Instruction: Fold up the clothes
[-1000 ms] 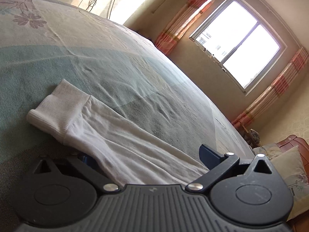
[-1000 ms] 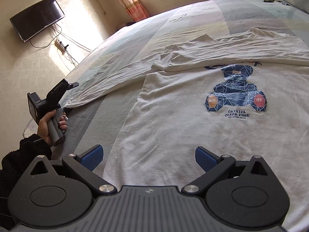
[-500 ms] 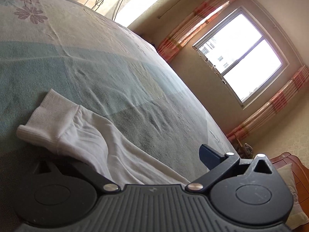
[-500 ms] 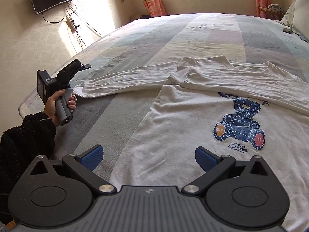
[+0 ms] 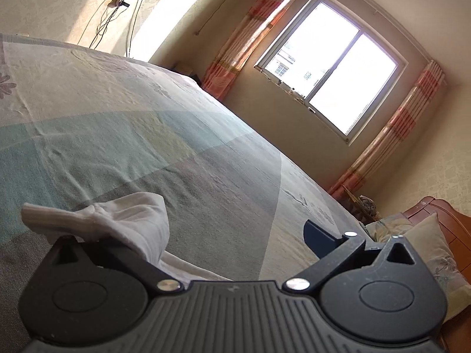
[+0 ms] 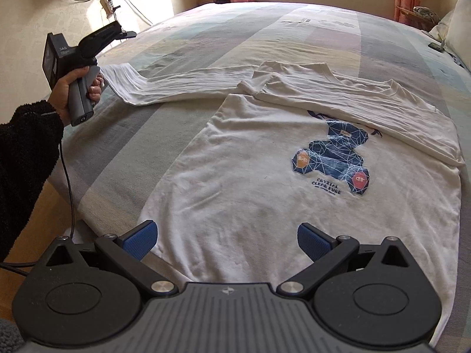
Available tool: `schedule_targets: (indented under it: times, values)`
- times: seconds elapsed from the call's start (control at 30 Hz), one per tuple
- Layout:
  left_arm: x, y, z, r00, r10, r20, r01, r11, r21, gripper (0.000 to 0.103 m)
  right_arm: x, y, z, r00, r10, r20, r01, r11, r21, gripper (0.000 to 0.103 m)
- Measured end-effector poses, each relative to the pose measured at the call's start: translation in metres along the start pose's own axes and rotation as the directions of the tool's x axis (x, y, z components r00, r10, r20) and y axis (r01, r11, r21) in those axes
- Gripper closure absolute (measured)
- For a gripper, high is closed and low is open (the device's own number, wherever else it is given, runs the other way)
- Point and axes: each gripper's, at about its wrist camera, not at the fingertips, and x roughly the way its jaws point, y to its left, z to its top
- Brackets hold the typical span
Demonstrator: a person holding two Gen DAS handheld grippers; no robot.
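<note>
White cotton fills the scene: a long-sleeved shirt (image 6: 294, 182) with a blue bear print (image 6: 332, 158) is spread face up on the bed (image 6: 294, 29), directly ahead of the right gripper (image 6: 225, 239). That gripper is held wide apart over the hem and nothing is gripped between its blue pads (image 6: 139, 239). One sleeve is already laid across the chest, above the print.

The other sleeve (image 6: 176, 83) is stretched out to the left, and its ribbed cuff (image 5: 53, 219) is bunched against the near finger of the left gripper (image 5: 206, 235). In the left wrist view the far finger is seen standing well away, so the jaws look wide apart; the cuff is draped over the hidden finger, not pinched, though whether any fabric is truly caught cannot be told. From the right wrist view the left gripper (image 6: 97, 38), held in a hand (image 6: 78, 86) with a dark sleeve behind it, is seen raised just beside the cuff.

The step in hand is judged to be folding this sleeve across the body. For a clean fold, the jaws should be closed firmly on both layers of the cuff before anything is lifted. The sleeve should then be carried low and straight toward the right gripper, so that it is laid flat over the chest without twisting. The body can be steadied at the hem by the right gripper so that it is not dragged along.
</note>
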Motion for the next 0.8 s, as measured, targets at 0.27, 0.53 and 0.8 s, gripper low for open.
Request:
schedule_targets:
  times: [0.27,0.53,0.8]
  values:
    - [-0.002,-0.057,-0.004,0.998,-0.050,-0.024,0.052,0.995,0.090,0.001,-0.010,-0.030,-0.001,0.996,-0.076,-0.051,0.078,0.996,0.039,0.000]
    - [-0.001,-0.115,-0.013,0.994,-0.097,-0.053,0.106,0.978,0.181,0.001,-0.025,-0.048,-0.004,0.997,-0.080,-0.022,0.081,0.995,0.061,0.000]
    - [-0.003,-0.162,-0.023,0.987,-0.136,-0.082,0.152,0.959,0.238,0.001,-0.042,-0.057,-0.007,0.997,-0.071,0.008,0.071,0.995,0.063,0.000]
